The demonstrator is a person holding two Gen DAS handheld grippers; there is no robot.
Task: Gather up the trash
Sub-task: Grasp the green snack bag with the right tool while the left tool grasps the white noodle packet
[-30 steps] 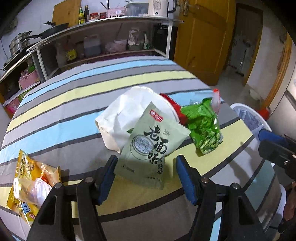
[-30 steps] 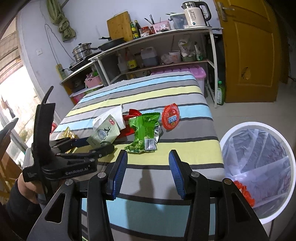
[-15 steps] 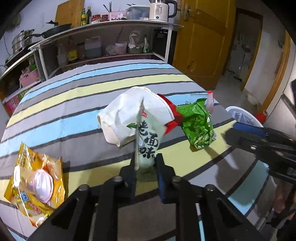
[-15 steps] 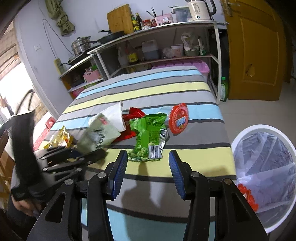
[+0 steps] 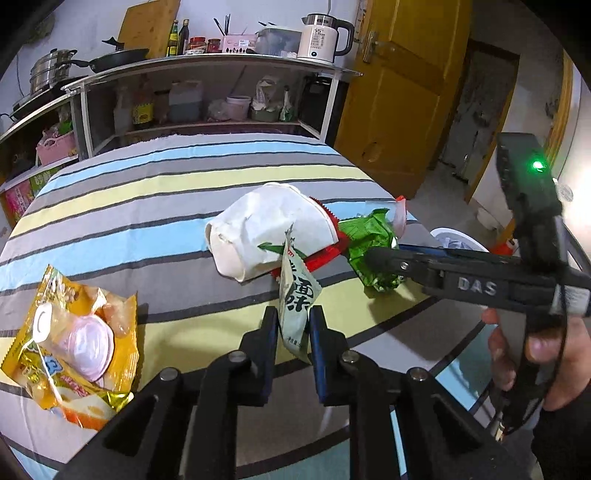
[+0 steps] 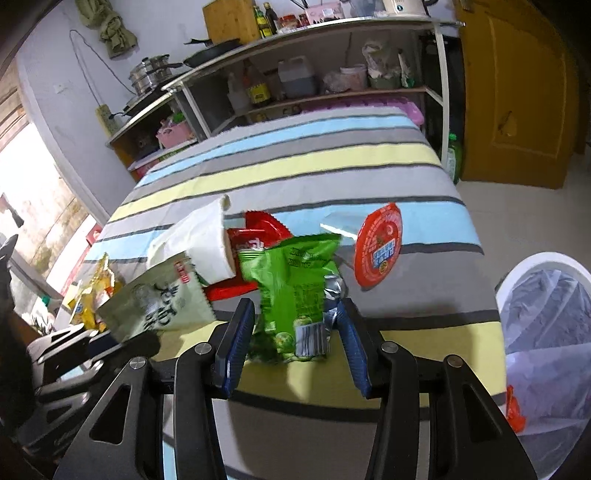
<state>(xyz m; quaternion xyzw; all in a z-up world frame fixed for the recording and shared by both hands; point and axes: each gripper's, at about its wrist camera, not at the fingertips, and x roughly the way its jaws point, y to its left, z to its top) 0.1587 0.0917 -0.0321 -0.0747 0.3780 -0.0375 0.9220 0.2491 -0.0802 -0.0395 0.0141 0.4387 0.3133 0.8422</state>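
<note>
Striped table with white bag, green packet, yellow wrapper

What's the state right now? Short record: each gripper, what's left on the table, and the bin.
left gripper: shut on pale green packet, jaws just closed on it
right gripper: open, straddling green bag, not pinching
on table: white bag, red wrapper, red lid, yellow packet
bin: beside table, lined, something red inside

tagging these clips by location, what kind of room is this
Most likely a home kitchen: an open shelf unit holds an electric kettle, a frying pan and sauce bottles, beside a cloth-covered table.
</note>
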